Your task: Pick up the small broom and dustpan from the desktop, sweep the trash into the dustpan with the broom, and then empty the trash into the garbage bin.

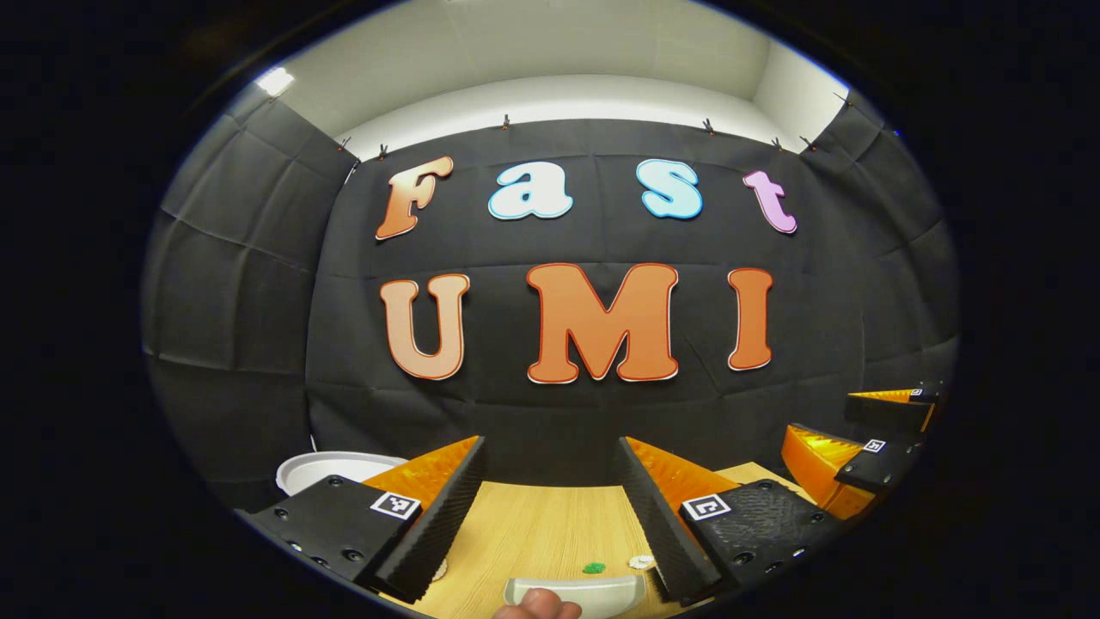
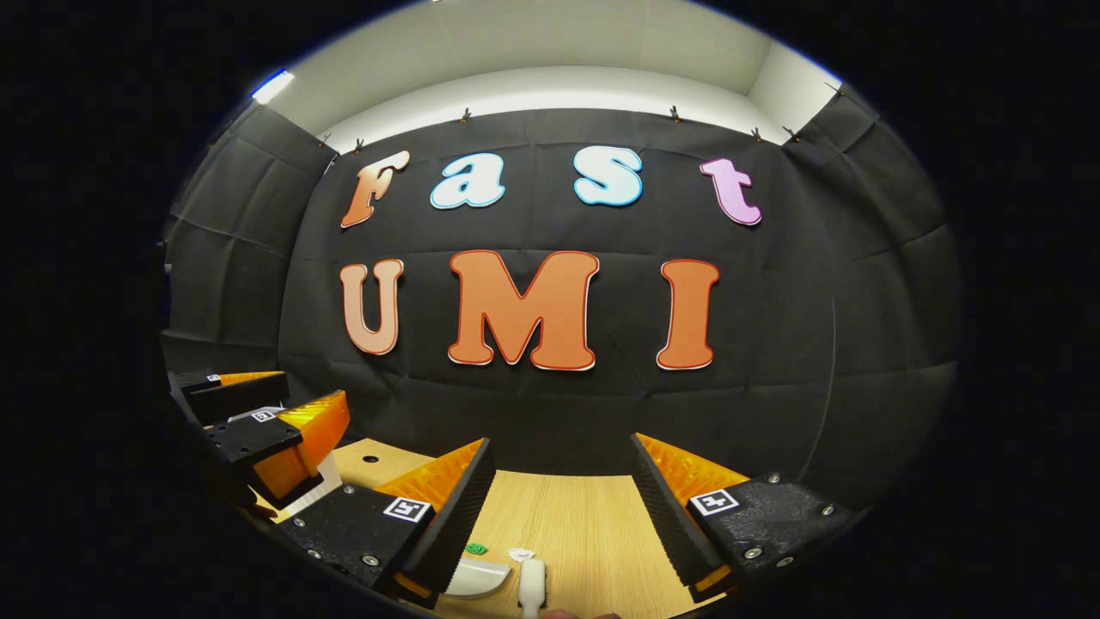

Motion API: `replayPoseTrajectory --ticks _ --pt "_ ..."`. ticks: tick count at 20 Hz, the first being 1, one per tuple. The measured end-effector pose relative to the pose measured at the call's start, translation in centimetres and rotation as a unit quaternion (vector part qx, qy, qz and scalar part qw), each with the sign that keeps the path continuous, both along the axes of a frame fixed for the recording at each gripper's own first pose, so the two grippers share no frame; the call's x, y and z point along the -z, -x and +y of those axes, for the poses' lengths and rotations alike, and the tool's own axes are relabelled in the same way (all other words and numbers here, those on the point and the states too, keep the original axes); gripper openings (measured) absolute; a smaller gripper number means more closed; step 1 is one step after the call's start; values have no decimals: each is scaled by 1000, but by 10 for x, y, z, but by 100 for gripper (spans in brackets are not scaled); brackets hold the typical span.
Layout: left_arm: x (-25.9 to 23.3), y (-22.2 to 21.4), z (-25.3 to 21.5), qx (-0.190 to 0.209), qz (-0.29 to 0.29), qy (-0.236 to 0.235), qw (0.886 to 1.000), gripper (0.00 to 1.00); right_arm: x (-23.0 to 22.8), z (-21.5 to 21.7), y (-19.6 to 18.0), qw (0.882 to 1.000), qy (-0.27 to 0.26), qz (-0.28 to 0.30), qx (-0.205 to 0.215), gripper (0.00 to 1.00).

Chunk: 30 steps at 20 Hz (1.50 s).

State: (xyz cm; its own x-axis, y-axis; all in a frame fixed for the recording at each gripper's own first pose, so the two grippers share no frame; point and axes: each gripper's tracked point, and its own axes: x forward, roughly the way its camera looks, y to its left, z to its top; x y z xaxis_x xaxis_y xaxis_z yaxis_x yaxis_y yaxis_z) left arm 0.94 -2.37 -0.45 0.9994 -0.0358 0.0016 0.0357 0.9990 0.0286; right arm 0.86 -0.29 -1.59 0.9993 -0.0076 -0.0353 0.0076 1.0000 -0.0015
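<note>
I have both grippers raised above the desk [image 1: 550, 524] and levelled at the booth wall; nothing is picked up yet, so the step in hand is the first reach. In the left gripper view, a white bin [image 1: 331, 468] rim sits at about 8 o'clock, off the desk's far-left edge. The left gripper [image 1: 550, 490] has its jaws spread wide with nothing between them. At 6 o'clock, low in that view, lies the pale dustpan [image 1: 574, 593], with a fingertip [image 1: 537, 603] at its near edge; just beyond it at roughly 5 o'clock are the trash bits, a green scrap [image 1: 593, 567] and a white scrap [image 1: 640, 561], close together. The other gripper shows at 4 o'clock. In the right gripper view the right gripper [image 2: 563, 490] is likewise spread and empty; the dustpan [image 2: 474, 578] peeks out at 7 o'clock beside the near finger, and the white broom [image 2: 531, 586] handle lies at 6 o'clock, just right of it. My judgement: I should pitch both cameras down first, since the targets sit at the very bottom edge. Then bring the left down over the dustpan's handle, the right over the broom handle, squarely across each, and close only once each handle is well between the jaws. Avoid nudging the scraps.
</note>
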Motion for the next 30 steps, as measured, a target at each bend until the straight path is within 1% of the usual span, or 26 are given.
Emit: replayPoseTrajectory --ticks 8,11,16,20,23,24,27,30 --pt "2 -1 8 -4 -1 -1 1000 95 8 1 3 1000 6 14 -2 94" --pt "2 -3 16 5 -3 8 1000 94 8 3 3 1000 5 15 1 94" --pt "3 -2 33 0 -1 17 1000 94 8 13 3 1000 8 13 -5 94" --pt "-2 3 23 7 -7 -4 1000 95 12 13 0 1000 3 17 -3 93" --pt "0 4 19 13 -7 -2 1000 94 16 11 -3 1000 7 26 1 94" --pt "1 5 21 11 -7 0 1000 95 15 11 -3 1000 11 26 1 94" --pt "6 1 30 -1 0 5 1000 94 14 11 -1 1000 16 23 2 94" --pt "5 -1 35 -1 0 10 1000 94 14 9 -1 1000 16 23 11 94"
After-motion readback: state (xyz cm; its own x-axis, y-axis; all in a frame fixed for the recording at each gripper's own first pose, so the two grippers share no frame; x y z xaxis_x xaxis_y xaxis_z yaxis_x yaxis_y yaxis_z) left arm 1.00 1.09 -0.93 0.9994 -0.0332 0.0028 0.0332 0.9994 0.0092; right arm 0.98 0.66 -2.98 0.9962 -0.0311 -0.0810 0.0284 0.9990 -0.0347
